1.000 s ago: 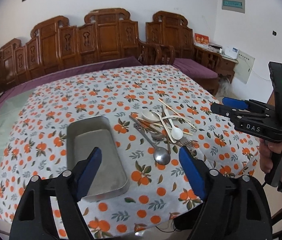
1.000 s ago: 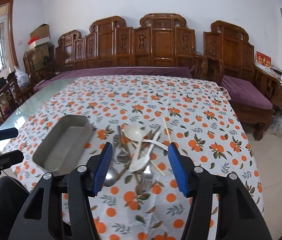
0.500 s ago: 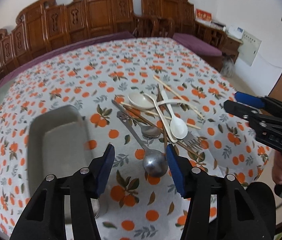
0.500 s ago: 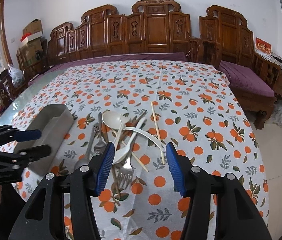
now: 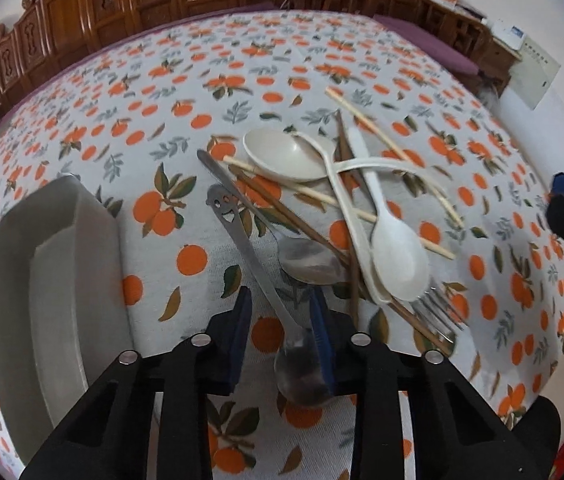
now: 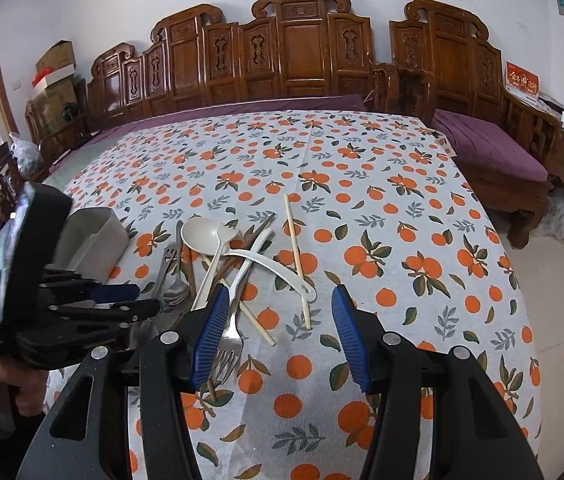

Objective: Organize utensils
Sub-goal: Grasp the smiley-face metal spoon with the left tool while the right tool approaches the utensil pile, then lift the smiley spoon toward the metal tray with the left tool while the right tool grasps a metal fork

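Jaws of the left gripper [image 5: 282, 330] are closing around the neck of a steel spoon [image 5: 255, 262] with a smiley cut-out handle, lying on the orange-print tablecloth [image 5: 185, 92] just right of the metal tray [image 5: 13, 280]; the pads are not yet pressing. Beside it, white plastic spoons [image 5: 396, 252], chopsticks [image 5: 366, 118] and a fork [image 5: 438, 312] are lying tangled. The right gripper [image 6: 279, 338] is hovering half open, holding nothing, above the pile's near edge.

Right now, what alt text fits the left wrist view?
The left gripper is closing its blue fingers around a smiley-handled metal spoon on an orange-print tablecloth, a metal tray left, piled spoons, chopsticks and fork right.
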`<state>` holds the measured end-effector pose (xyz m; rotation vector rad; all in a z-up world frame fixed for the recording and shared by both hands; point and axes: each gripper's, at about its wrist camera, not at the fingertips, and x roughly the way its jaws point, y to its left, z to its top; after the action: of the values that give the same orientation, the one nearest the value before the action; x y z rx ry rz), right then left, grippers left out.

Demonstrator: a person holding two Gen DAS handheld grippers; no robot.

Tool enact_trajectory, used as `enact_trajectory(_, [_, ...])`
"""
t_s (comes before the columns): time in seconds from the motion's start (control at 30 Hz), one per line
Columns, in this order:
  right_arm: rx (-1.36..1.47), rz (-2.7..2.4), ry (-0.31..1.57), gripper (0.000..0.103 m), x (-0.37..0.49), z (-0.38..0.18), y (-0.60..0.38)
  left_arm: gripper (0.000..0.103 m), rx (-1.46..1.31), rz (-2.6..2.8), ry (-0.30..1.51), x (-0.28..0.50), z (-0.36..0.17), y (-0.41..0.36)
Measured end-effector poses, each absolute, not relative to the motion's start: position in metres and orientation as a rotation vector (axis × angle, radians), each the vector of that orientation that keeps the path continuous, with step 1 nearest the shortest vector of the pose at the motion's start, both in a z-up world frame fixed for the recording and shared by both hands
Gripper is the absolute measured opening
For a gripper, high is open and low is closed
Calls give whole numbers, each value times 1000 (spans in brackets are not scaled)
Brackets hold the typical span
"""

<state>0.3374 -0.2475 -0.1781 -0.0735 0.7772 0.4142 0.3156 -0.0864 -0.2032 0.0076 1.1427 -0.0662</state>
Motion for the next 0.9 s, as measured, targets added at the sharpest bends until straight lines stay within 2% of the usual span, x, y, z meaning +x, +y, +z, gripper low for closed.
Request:
enact_trajectory(0.13, [-72, 409, 794, 56, 343, -184, -250, 25, -10, -41, 1167, 325, -210, -81])
enact_trajectory(0.23, [-64, 412, 805, 56, 347, -188, -252, 12, -16, -39, 1173, 325, -209, -79])
enact_trajectory(0.4, [-82, 421, 822, 56, 353, -197, -249, 5, -20, -48, 1185, 321, -207, -70])
enact_trajectory(0.9, [-100, 443, 865, 53, 372, -221, -241, 5, -24, -91, 1092, 291, -172, -54])
